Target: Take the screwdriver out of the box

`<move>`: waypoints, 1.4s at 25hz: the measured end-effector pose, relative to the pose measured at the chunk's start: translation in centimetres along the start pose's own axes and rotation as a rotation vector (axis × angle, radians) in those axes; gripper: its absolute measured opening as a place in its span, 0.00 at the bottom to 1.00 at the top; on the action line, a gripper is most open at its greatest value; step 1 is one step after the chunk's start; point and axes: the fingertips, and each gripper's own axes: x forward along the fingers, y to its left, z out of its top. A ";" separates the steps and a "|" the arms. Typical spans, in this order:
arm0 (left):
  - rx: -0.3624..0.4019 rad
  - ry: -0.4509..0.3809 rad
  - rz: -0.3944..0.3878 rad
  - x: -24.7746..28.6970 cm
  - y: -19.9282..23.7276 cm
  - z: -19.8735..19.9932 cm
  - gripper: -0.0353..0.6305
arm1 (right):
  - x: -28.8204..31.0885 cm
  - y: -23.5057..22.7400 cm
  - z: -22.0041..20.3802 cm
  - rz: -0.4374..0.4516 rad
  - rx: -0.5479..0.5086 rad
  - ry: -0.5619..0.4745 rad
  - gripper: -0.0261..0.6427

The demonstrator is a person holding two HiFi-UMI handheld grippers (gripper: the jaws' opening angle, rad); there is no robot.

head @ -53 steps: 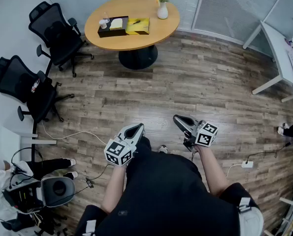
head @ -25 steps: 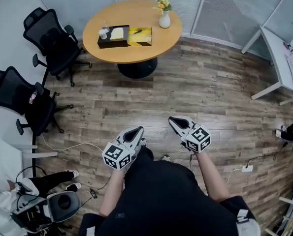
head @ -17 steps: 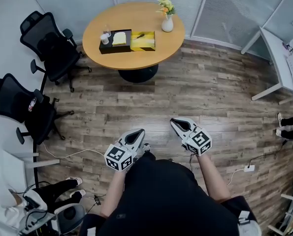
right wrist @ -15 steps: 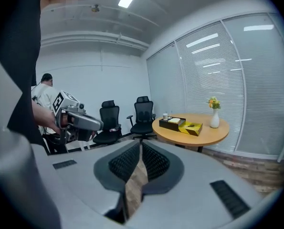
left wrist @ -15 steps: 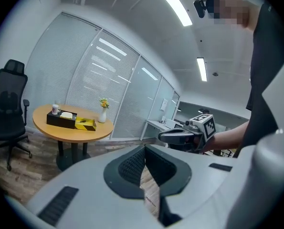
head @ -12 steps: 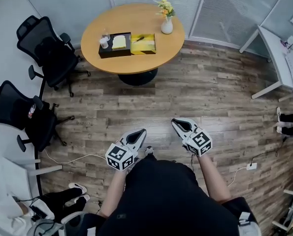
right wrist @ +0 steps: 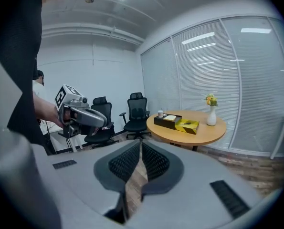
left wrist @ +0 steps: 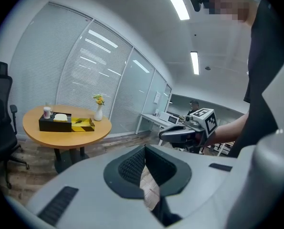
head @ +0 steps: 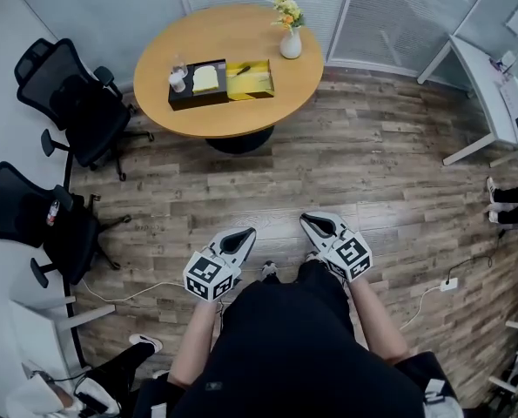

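A yellow box (head: 250, 78) sits beside a black box (head: 198, 85) on the round wooden table (head: 267, 103), far ahead of me. A thin dark tool (head: 243, 70), probably the screwdriver, lies in the yellow box. My left gripper (head: 245, 232) and right gripper (head: 309, 220) are held side by side over the wood floor, well short of the table. Both are shut with nothing between their pads. The left gripper view shows its own shut jaws (left wrist: 144, 148), the right gripper (left wrist: 168, 135) and the boxes (left wrist: 68, 123). The right gripper view shows the yellow box (right wrist: 187, 125).
A white vase with flowers (head: 290, 43) and a small cup (head: 178, 78) also stand on the table. Two black office chairs (head: 80, 103) (head: 41, 225) are at the left. A white desk (head: 494, 94) is at the right, and a cable with a power strip (head: 450, 283) lies on the floor.
I have walked toward the table, so both grippers moved forward with me. The seated person at the lower left has slid almost out of view. Both grippers stayed shut.
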 end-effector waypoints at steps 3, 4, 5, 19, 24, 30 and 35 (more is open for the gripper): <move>-0.008 0.008 -0.013 0.6 -0.1 -0.1 0.06 | 0.6 -0.3 -0.2 0.009 0.006 0.007 0.06; -0.009 0.011 -0.014 0.9 0.0 -0.1 0.06 | 0.9 -0.5 -0.2 0.013 0.008 0.007 0.06; -0.010 0.015 -0.015 1.2 0.1 -0.1 0.06 | 1.1 -0.8 -0.1 0.018 0.008 0.008 0.06; -0.018 0.016 0.047 6.9 2.2 2.9 0.06 | 4.2 -8.3 2.0 0.085 -0.015 -0.021 0.06; -0.022 0.008 0.074 10.0 2.9 4.6 0.06 | 4.3 -12.1 2.9 0.085 0.001 -0.038 0.06; -0.033 -0.004 0.109 13.5 4.1 6.6 0.06 | 4.6 -16.2 3.6 0.108 -0.007 -0.047 0.06; -0.036 -0.006 0.137 16.7 4.6 8.0 0.06 | 4.9 -19.7 3.9 0.134 -0.015 -0.050 0.06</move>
